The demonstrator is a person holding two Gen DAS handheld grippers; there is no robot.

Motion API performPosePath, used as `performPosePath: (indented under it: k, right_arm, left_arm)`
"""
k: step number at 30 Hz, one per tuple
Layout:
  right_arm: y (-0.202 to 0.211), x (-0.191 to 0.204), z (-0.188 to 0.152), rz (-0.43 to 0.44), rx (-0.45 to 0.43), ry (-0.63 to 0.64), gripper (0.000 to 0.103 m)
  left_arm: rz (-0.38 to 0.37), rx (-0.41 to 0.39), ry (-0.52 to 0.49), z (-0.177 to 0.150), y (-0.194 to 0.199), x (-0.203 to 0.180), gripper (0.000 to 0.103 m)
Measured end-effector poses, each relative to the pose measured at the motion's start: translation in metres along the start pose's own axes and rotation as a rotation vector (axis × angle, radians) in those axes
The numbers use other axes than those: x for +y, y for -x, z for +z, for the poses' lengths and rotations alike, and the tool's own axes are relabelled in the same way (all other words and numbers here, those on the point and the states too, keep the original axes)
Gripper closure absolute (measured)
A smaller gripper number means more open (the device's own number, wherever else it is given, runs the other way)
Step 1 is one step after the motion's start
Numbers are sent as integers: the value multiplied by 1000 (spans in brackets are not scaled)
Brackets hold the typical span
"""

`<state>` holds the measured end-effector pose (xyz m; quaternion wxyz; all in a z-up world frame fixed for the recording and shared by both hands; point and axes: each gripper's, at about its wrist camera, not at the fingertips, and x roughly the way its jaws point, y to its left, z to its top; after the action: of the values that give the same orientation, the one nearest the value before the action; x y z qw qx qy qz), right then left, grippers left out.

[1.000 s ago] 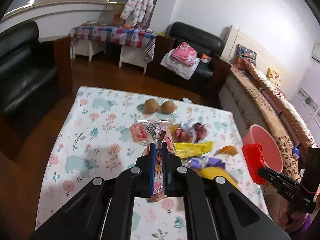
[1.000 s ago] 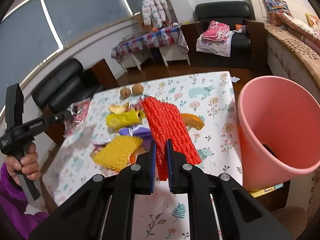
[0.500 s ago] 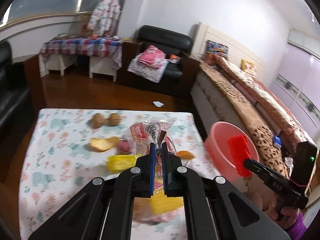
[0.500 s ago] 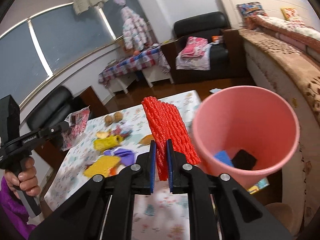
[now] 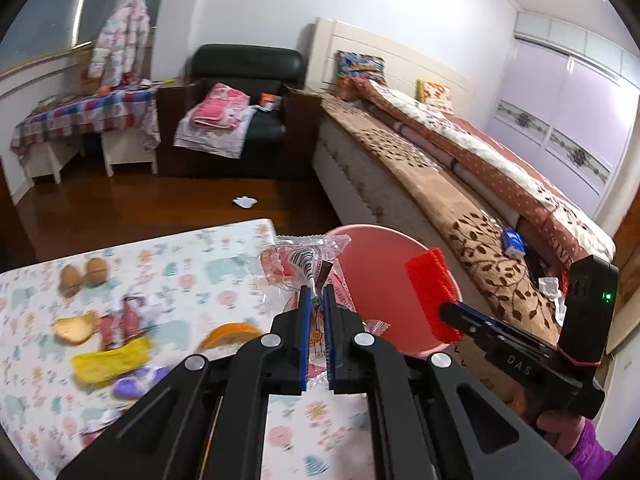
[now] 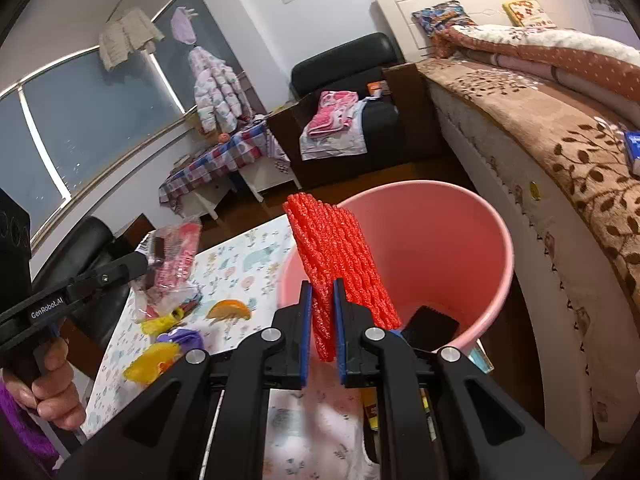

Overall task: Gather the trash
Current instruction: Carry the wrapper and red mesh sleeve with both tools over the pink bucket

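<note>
Right gripper (image 6: 322,298) clamped on a red foam fruit net (image 6: 340,264), held up over the mouth of the round pink plastic bin (image 6: 472,240). Left gripper (image 5: 316,300) pinched on a crinkled clear plastic snack wrapper (image 5: 302,258), just beside the bin's rim. Farther off, on the floral tablecloth (image 5: 224,264): orange peel (image 5: 230,332), yellow foam net (image 5: 112,364), two brown nutshells (image 5: 84,274).

A black leather armchair (image 5: 244,92) stood at the upper centre of the left wrist view, folded pink clothes (image 5: 219,109) on its seat. To its left, a checked cloth covered a side table (image 5: 80,114) below a hanging padded jacket (image 5: 120,36). A bed (image 5: 460,152) with a leaf-patterned blanket ran along the right.
</note>
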<state>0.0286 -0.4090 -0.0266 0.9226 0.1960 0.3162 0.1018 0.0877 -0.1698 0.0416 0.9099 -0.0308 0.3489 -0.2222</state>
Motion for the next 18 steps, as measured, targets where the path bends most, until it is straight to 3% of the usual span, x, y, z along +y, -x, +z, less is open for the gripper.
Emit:
performPosePath:
  k: [7, 18]
  right_arm:
    - [-9, -16, -1, -27, 14, -28, 93]
    - [-23, -29, 4, -83, 16, -32, 92]
  left_arm:
    - [-48, 63, -49, 5, -47, -36, 98]
    - [-67, 129, -57, 5, -101, -47, 94]
